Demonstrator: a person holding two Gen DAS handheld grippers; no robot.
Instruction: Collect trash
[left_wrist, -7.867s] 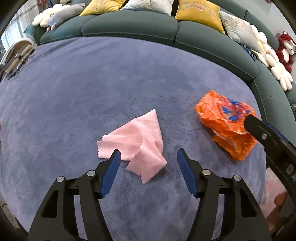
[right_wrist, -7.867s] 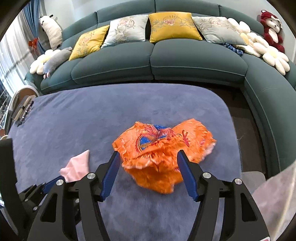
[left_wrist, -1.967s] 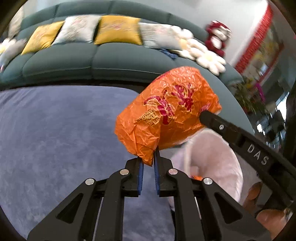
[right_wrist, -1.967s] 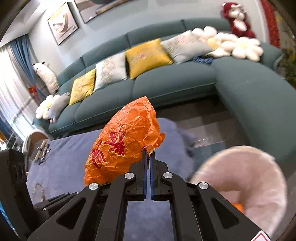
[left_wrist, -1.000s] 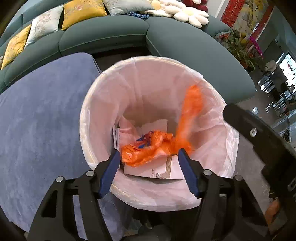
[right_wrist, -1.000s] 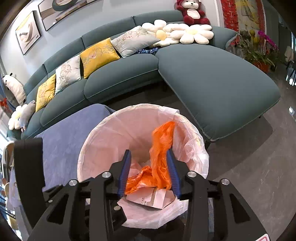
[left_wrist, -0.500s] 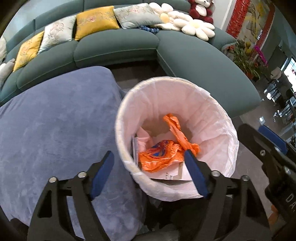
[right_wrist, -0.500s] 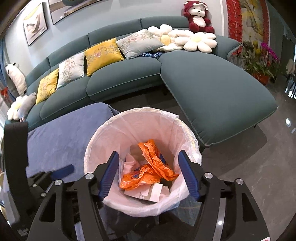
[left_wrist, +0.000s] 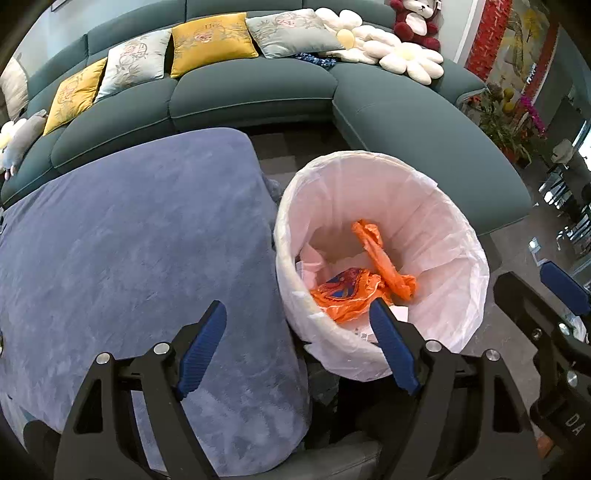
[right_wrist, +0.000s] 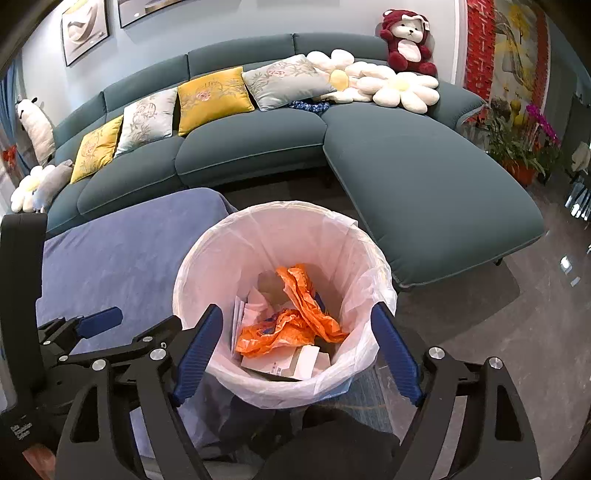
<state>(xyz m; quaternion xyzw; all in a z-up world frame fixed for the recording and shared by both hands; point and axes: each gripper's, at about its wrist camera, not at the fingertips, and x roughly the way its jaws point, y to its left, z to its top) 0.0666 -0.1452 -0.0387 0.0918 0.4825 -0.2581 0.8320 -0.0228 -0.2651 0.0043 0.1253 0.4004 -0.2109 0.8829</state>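
Observation:
A crumpled orange plastic bag (left_wrist: 354, 295) (right_wrist: 284, 328) lies loose inside the bin (left_wrist: 443, 206) (right_wrist: 207, 251), which has a white liner. It rests on paper and a flat carton (right_wrist: 295, 360). My left gripper (left_wrist: 295, 306) hangs open above the bin's near left rim, with nothing between its blue pads (left_wrist: 201, 347). My right gripper (right_wrist: 295, 308) is over the bin mouth with its jaws opening wide and nothing held. Each gripper shows at the edge of the other's view: the right gripper (left_wrist: 535, 295) and the left gripper (right_wrist: 99, 319).
A blue-grey plush surface (left_wrist: 129, 240) lies to the left, against the bin. Behind it a teal corner sofa (right_wrist: 424, 177) curves round, carrying cushions, flower pillows and a red plush bear (right_wrist: 406, 40). Potted plants (right_wrist: 517, 140) stand at the right. Glossy floor (right_wrist: 517, 332) lies right of the bin.
The orange bag, still falling a second ago, has settled in the bin. Both grippers have drawn back and up from the bin. The right jaws have spread much wider.

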